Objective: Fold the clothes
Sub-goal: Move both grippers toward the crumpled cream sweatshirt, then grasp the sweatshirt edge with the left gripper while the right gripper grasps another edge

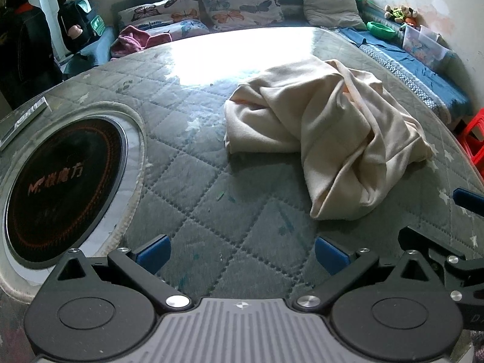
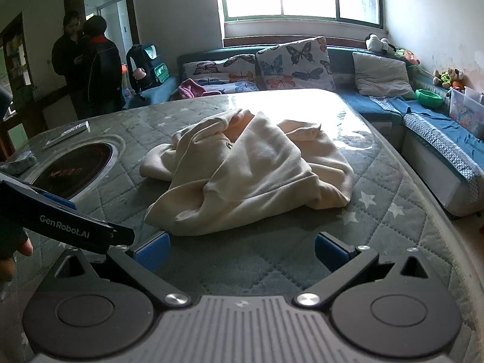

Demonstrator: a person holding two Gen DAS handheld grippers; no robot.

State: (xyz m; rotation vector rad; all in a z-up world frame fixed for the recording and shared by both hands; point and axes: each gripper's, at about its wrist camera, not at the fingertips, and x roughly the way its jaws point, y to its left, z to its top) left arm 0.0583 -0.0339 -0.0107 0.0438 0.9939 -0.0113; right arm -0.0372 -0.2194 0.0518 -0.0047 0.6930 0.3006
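Quilted bench point(image 1: 211, 187) carries 1 cream garment point(image 1: 317, 127) in a crumpled heap — soft, limp, light; best pinched at a hem edge. Left gripper point(image 1: 242, 255) and right gripper point(image 2: 240, 251) both gape, holding nothing.

Cream garment point(image 1: 326, 127): soft matt fleecy cloth. Table cover point(image 1: 211, 187): quilted grey fabric, glossy clear film on top. Cooktop point(image 1: 63, 187): shiny black glass, metal rim. Gripper pads point(image 2: 151, 249): matt blue plastic.
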